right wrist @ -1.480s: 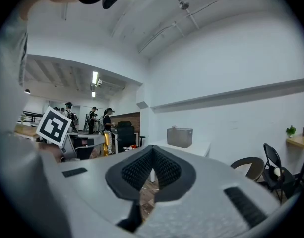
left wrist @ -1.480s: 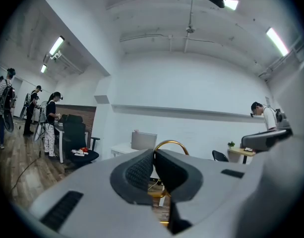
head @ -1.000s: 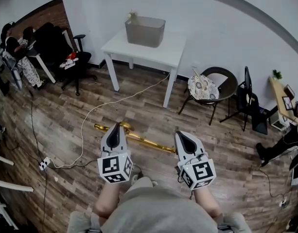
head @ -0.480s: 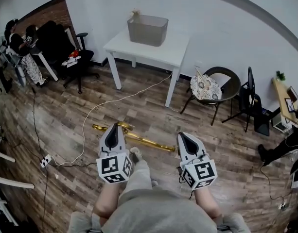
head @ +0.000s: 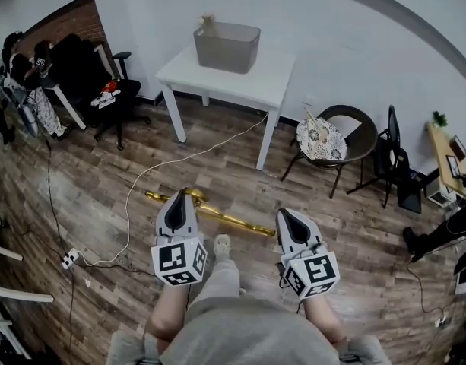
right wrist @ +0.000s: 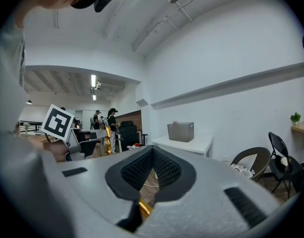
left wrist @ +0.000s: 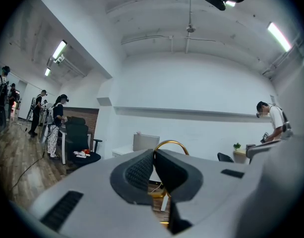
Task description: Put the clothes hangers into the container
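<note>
**Gold hangers held at both ends, container well ahead**

Lower left of centre in the head view, the left claw (head: 177,201) is clamped on the hook end of the gold clothes hangers (head: 231,221). The hangers run rightward above the wood floor to the right claw (head: 286,220), clenched on their other end. Firm, level grips should best bring them to the grey container (head: 226,48) on the white surface (head: 274,82), top centre.
</note>
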